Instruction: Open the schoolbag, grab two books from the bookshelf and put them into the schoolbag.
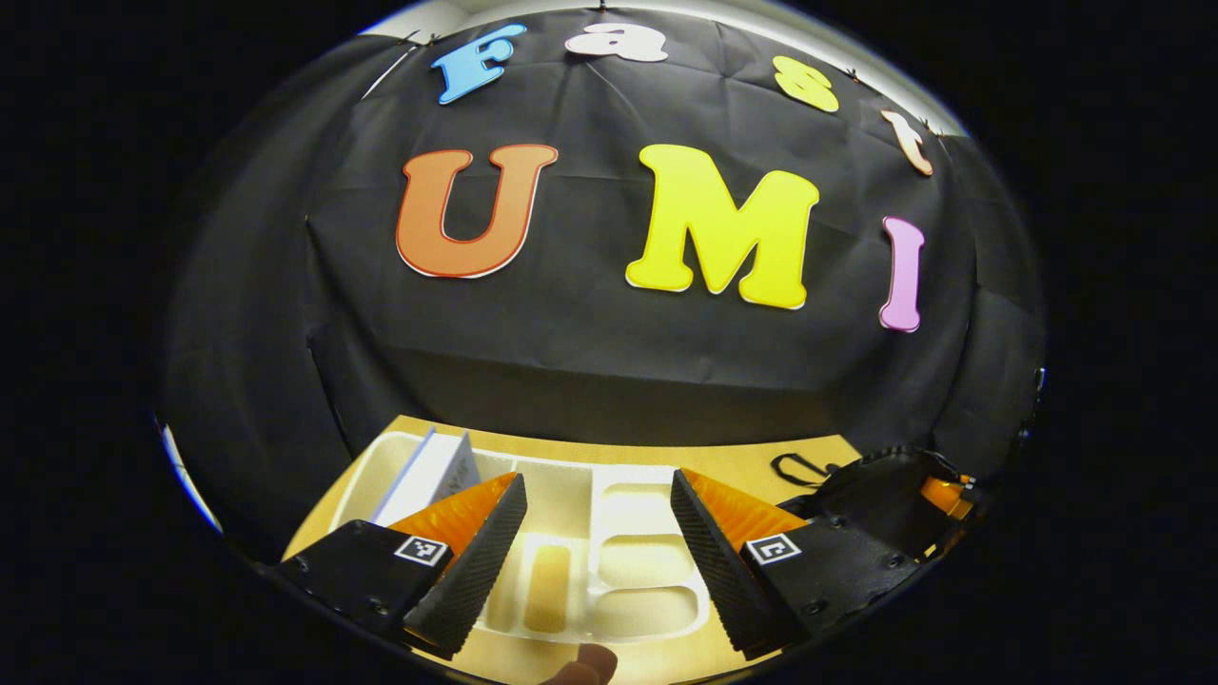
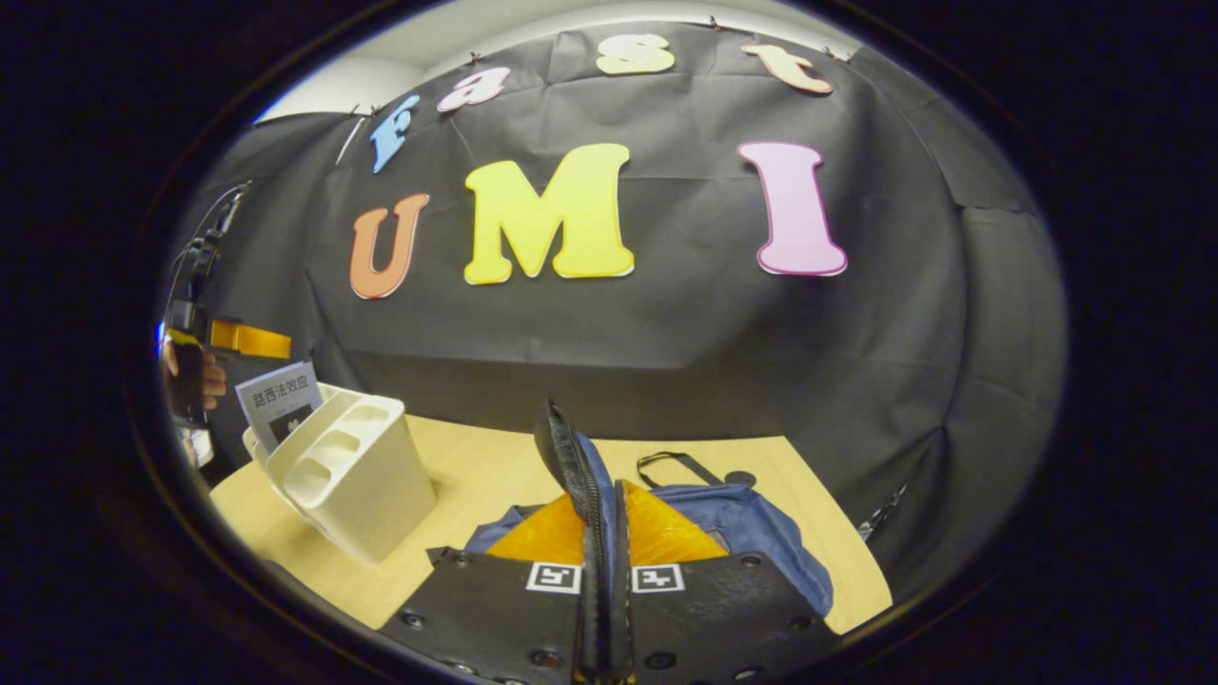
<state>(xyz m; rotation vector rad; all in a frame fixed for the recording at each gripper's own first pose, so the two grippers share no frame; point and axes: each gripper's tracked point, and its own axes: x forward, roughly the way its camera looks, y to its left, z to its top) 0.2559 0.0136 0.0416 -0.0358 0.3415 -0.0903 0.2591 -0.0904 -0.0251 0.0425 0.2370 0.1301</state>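
Right gripper [image 2: 603,580]: pressed together on the bag's [image 2: 752,528] zipper flap [image 2: 569,461], lifting it.
Left gripper [image 1: 598,552]: spread wide above the shelf [image 1: 609,561].
Book [image 1: 433,473]: upright in the shelf's end slot.
Bag: lies on the surface [image 2: 476,476], beside the shelf.

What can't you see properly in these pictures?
- Inside the schoolbag, right gripper view: hidden by the right gripper and the flap it pinches.
- Lower part of the book, right gripper view: sunk in the white bookshelf.
- How many books remain, left gripper view: the left gripper, open, has a finger covering part of the bookshelf.
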